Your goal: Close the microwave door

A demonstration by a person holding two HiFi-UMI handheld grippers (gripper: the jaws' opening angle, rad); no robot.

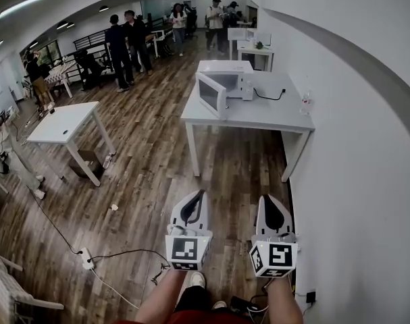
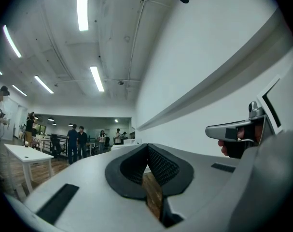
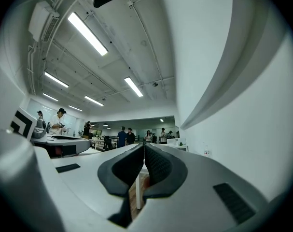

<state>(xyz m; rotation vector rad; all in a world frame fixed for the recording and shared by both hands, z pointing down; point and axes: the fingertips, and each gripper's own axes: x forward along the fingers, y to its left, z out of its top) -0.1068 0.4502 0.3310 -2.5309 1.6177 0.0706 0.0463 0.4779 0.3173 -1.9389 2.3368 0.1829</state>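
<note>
A wooden floor [image 1: 150,174] fills most of the head view, with a white wall [image 1: 367,147] running down the right of the frame. Against that wall, in the upper middle, stands a grey table [image 1: 259,117]. A group of people [image 1: 127,42] stands at the top of the frame, and a smaller white table [image 1: 59,123] sits at the left. On the grey table's far left part sits the white microwave [image 1: 226,73], its door [image 1: 211,94] swung open toward the table's left edge. Only the head view shows the microwave and its door plainly. The two gripper views look over their own jaws at ceiling strip lights [image 2: 82,6], the wall and the distant people. At the bottom of the head view the left gripper [image 1: 199,194] and right gripper [image 1: 267,200] are held side by side, well short of the table, with only open floor between. Each gripper's own view shows its black pads pressed together with nothing between them. A black cable [image 1: 269,96] trails across the tabletop, a small bottle [image 1: 305,103] stands near its right edge, and a power strip [image 1: 88,258] lies on the floor at lower left.
</note>
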